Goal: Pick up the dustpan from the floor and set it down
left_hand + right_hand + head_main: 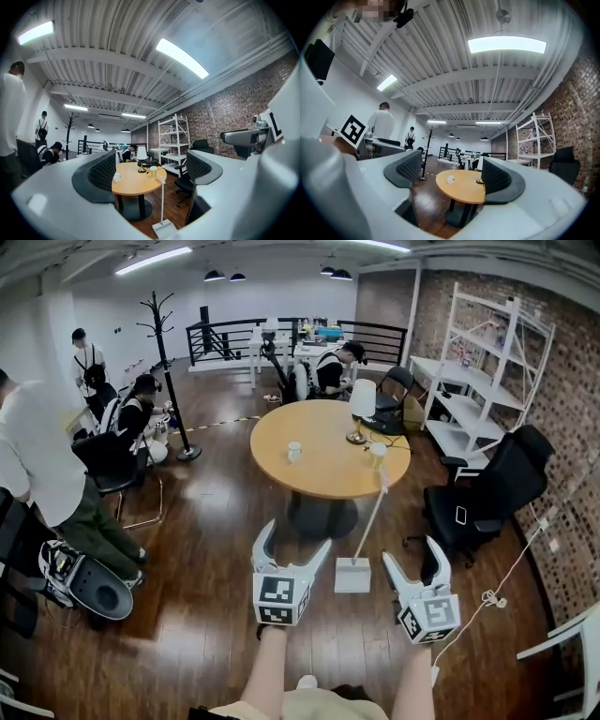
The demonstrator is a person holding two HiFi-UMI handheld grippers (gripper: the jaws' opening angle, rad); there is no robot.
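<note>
On the floor at twelve o'clock, just short of the round table [323,451], sits the white dustpan [353,575]. Its long handle [371,517] rises toward the table rim; contact unclear. Left gripper [293,538] at eleven, right gripper [412,554] at one, both released, nothing between the jaws. My plan: bring the right one onto the handle's lower half (the pan end looks heavier), square the pads across the shaft, clamp, lift straight.

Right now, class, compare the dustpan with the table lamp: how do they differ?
The dustpan stands on the floor; the lamp stands on the round table. The dustpan has a long, thin handle reaching the table's edge; the lamp is short with a wide shade. Both are mostly white.
</note>
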